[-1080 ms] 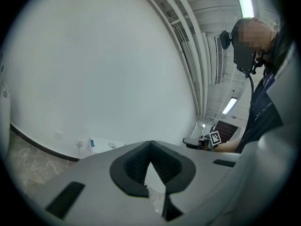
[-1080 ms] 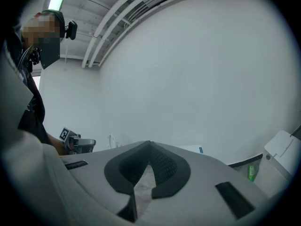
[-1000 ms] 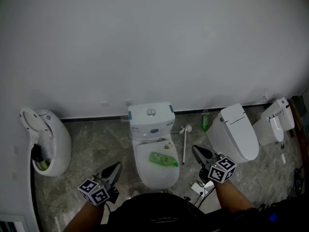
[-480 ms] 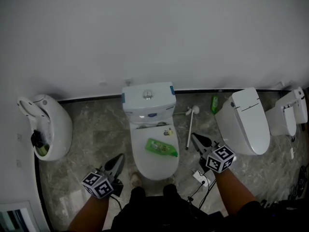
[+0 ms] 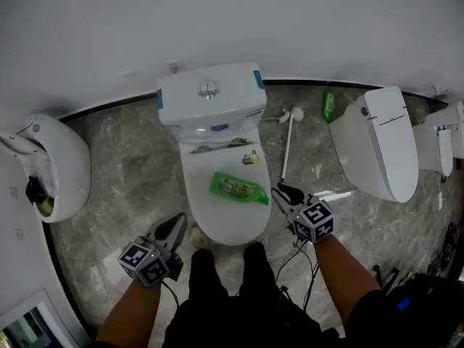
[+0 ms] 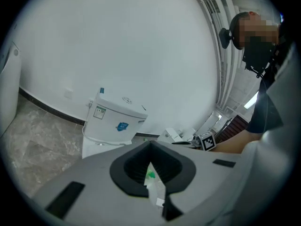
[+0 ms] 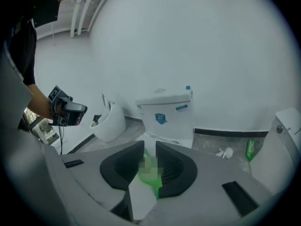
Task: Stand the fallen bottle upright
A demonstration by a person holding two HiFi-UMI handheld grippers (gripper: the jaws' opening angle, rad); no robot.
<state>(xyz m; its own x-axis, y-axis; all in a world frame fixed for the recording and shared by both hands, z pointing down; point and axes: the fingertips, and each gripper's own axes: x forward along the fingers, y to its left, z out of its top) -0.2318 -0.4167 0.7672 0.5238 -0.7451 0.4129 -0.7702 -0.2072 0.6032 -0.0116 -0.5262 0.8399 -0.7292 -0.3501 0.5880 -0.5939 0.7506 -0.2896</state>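
Green bottle [image 5: 238, 188] is seen lying on its side on the closed toilet lid [image 5: 217, 227]. Right tool [image 5: 281, 193] is held just right of it, jaws just opened and apart, nothing gripped, bottle seen beyond the gap. Left tool [image 5: 176, 222] is kept clenched, empty, at the lid's near left.

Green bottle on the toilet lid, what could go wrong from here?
The green bottle lies flat on the smooth, curved toilet lid; a nudge could roll it onto the floor. The right gripper has just been opening its jaws, with the bottle ahead, not yet between them; the gap looks narrow, so they may push rather than grip.
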